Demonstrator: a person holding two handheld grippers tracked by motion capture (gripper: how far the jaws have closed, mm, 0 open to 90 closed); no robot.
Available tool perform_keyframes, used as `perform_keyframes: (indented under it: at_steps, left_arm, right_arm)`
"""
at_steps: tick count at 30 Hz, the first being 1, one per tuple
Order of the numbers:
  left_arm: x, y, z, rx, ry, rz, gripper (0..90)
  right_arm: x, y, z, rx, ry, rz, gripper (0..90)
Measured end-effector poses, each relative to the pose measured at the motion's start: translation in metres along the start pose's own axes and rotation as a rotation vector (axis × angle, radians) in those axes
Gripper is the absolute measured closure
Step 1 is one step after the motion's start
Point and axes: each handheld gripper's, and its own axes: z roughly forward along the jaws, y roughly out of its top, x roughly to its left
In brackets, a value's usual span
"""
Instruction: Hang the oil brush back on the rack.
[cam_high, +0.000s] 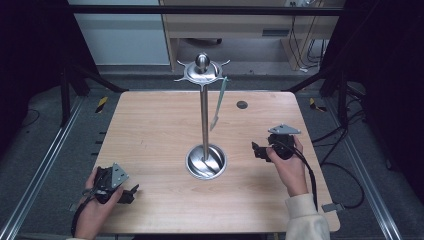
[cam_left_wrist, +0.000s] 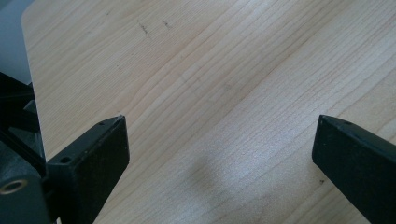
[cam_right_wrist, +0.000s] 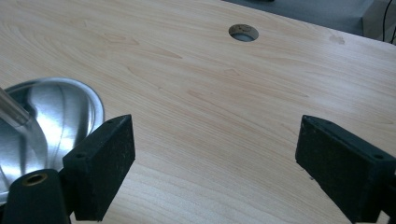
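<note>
Although both grippers rest low on the wooden counter (cam_high: 150, 125), nothing is held yet, so I judge that the work is at its start or at a pause between steps. The biggest thing on the counter is the steel hanging stand (cam_high: 204, 115): a round dished base in the middle of the counter, a straight pole, and a crown of hooks at the top. From one hook on the right side of the crown hangs a pale green utensil (cam_high: 219, 102), thin and long, free of the pole.

The right gripper (cam_high: 260, 150) lies just right of the base, its fingers (cam_right_wrist: 100, 172) wide apart with bare wood between them. The left gripper (cam_high: 127, 195) sits near the front left corner, well apart from the stand, fingers (cam_left_wrist: 91, 163) also spread and empty.

The next move probably calls for raising the right gripper to the utensil and closing on its narrow handle without swinging it.

I cannot tell what kind of utensil it is; its lower end is blurred. A small round hole (cam_right_wrist: 243, 32) shows farther back in the counter.
</note>
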Motion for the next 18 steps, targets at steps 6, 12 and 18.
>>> perform_keyframes:
  at_steps: [6, 12, 18]
  left_arm:
    - [0.000, 0.000, 0.000, 0.001, -0.002, 0.002, 3.5]
    - [0.000, 0.000, 0.000, 0.003, -0.003, 0.003, 3.5]
    - [-0.001, 0.000, 0.000, 0.003, -0.004, 0.004, 3.5]
  right_arm:
    - [0.006, -0.006, 0.009, -0.037, -0.011, -0.021, 13.0]
    - [0.013, -0.018, 0.026, 0.006, 0.009, -0.036, 13.0]
    - [0.019, -0.021, 0.034, 0.011, 0.018, -0.053, 12.3]
